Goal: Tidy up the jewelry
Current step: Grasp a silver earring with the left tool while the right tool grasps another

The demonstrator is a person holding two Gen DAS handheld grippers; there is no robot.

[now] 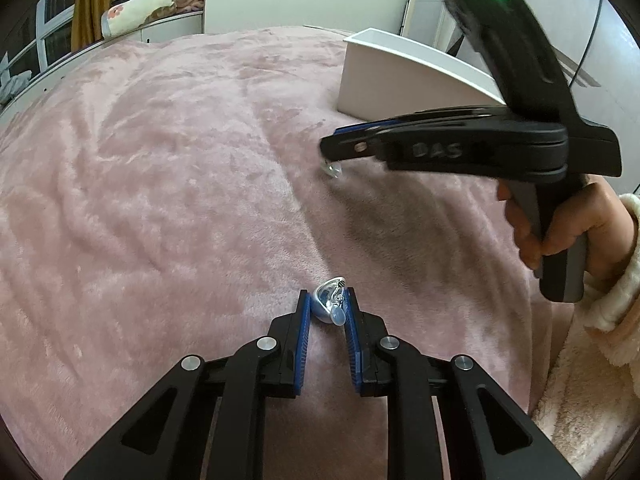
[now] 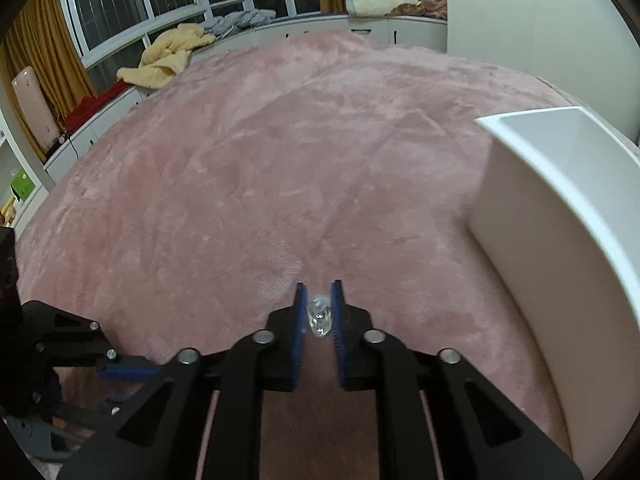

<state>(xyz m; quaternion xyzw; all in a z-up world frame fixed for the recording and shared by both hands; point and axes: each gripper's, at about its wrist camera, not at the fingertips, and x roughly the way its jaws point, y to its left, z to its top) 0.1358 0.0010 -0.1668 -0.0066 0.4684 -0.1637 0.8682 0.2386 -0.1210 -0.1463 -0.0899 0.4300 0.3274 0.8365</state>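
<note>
My left gripper [image 1: 327, 300] is shut on a small silver and pale-blue jewelry piece [image 1: 330, 308], low over the pink plush blanket [image 1: 180, 200]. Its blue pads press the piece from both sides. My right gripper [image 2: 319, 292] is shut on a small clear crystal piece [image 2: 319, 316], which sits between its blue pads. In the left wrist view the right gripper [image 1: 332, 152] hovers over the blanket further back, with the crystal piece [image 1: 333, 170] hanging under its tips. A white open box [image 2: 540, 220] stands just right of the right gripper.
The white box [image 1: 400, 80] sits at the blanket's far right. A hand in a cream fleece sleeve [image 1: 608, 280] holds the right gripper's handle. The left gripper [image 2: 120, 372] shows at the lower left of the right wrist view. Clothes and cushions lie on the window ledge [image 2: 172, 56].
</note>
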